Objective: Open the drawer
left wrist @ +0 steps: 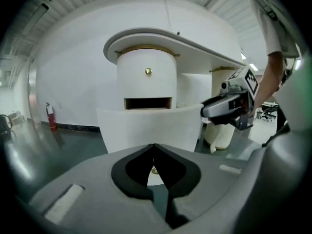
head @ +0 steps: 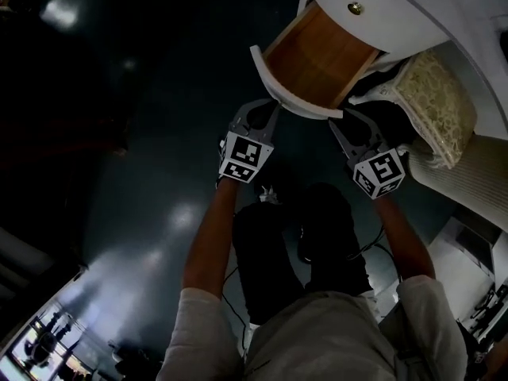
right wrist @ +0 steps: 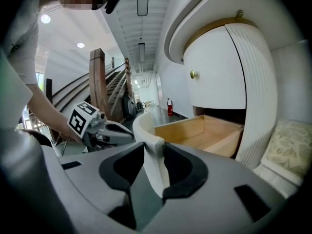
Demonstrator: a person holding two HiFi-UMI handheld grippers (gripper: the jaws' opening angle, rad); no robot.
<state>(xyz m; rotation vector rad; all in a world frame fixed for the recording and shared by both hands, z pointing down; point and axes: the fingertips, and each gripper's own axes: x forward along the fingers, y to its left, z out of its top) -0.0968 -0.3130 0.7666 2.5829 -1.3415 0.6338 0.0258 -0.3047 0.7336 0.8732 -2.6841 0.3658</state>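
The drawer (head: pixel 321 54) of a white round cabinet (head: pixel 397 10) stands pulled out, its bare wooden inside showing. Its curved white front (head: pixel 294 98) faces me. My left gripper (head: pixel 268 108) is shut in front of that panel, a little apart from it; in the left gripper view its tips (left wrist: pixel 154 146) meet, and a small brass knob (left wrist: pixel 154 170) shows through the gap below them. My right gripper (head: pixel 341 121) is at the panel's right end. In the right gripper view its pads (right wrist: pixel 153 147) clamp the white edge of the drawer front (right wrist: pixel 151 165).
Above the drawer is a curved white door with a brass knob (left wrist: pixel 148 71). A cream woven cushion (head: pixel 436 105) lies right of the cabinet. A red fire extinguisher (left wrist: pixel 51 116) stands by the far wall, a wooden staircase (right wrist: pixel 97 82) to the side. The floor is dark and glossy.
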